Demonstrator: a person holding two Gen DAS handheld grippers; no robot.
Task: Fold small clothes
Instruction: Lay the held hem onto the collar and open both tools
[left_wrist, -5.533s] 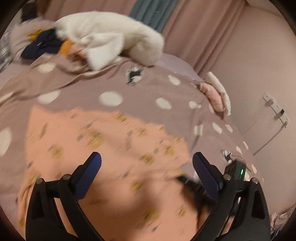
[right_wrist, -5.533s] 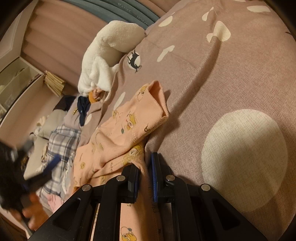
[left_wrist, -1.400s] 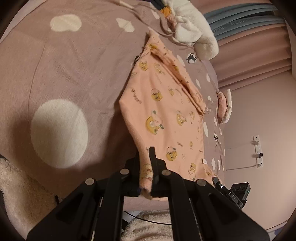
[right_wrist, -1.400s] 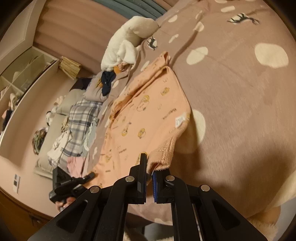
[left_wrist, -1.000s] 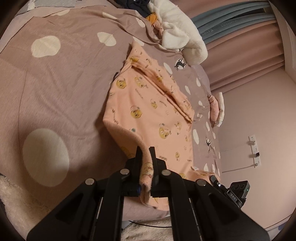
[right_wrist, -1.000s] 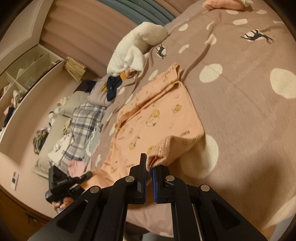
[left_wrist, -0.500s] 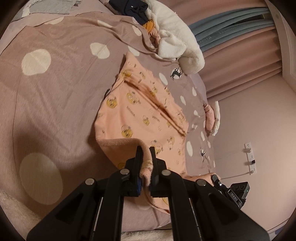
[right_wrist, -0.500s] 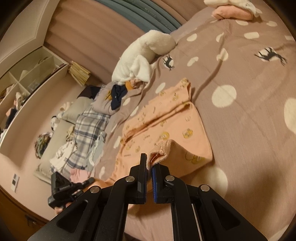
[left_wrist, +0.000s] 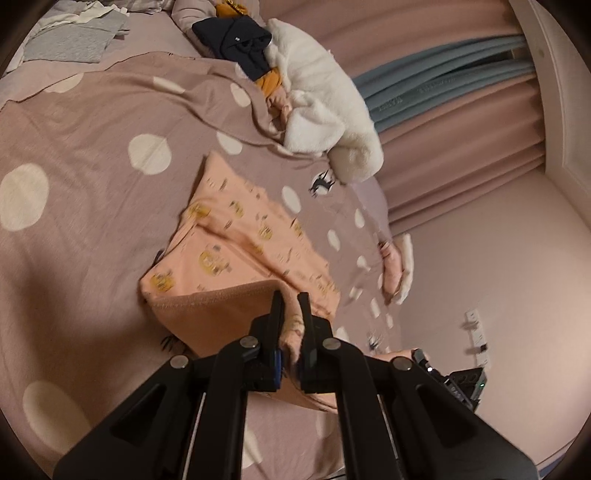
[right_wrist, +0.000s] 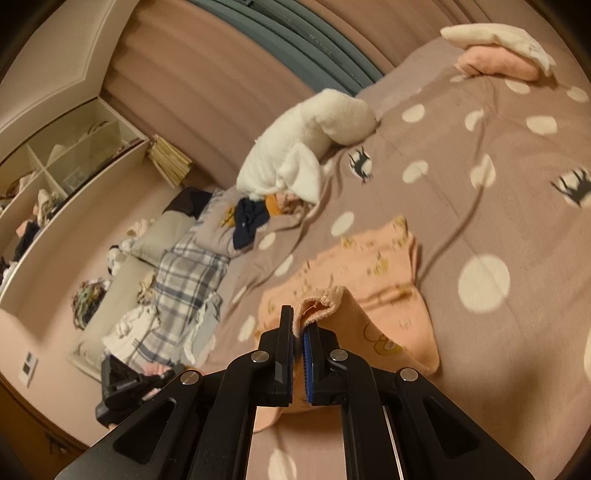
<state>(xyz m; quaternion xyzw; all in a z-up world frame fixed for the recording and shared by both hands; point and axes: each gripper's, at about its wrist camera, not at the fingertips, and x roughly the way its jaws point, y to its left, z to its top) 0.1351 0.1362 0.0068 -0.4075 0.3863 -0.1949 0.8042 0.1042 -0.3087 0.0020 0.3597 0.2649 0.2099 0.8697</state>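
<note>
A small peach garment with yellow prints (left_wrist: 236, 240) lies on the dotted mauve bedspread (left_wrist: 92, 192). My left gripper (left_wrist: 290, 306) is shut on one corner of its near hem and holds that edge lifted and folded over toward the far part. My right gripper (right_wrist: 299, 319) is shut on the other hem corner of the garment (right_wrist: 373, 280), also lifted above the bed. The folded-over flap shows its plain inner side. The left gripper also shows at the lower left of the right wrist view (right_wrist: 125, 384).
A white fluffy blanket (left_wrist: 317, 99) and a dark garment (left_wrist: 232, 40) lie at the far end of the bed. A folded pink and white piece (right_wrist: 495, 55) sits at the bed's far corner. A plaid cloth (right_wrist: 184, 288), shelves (right_wrist: 55, 173) and curtains (left_wrist: 443, 103) stand beyond.
Both grippers have carried the near hem up and forward over the garment, so the lower part now folds over the upper part. Both stayed shut on the hem.
</note>
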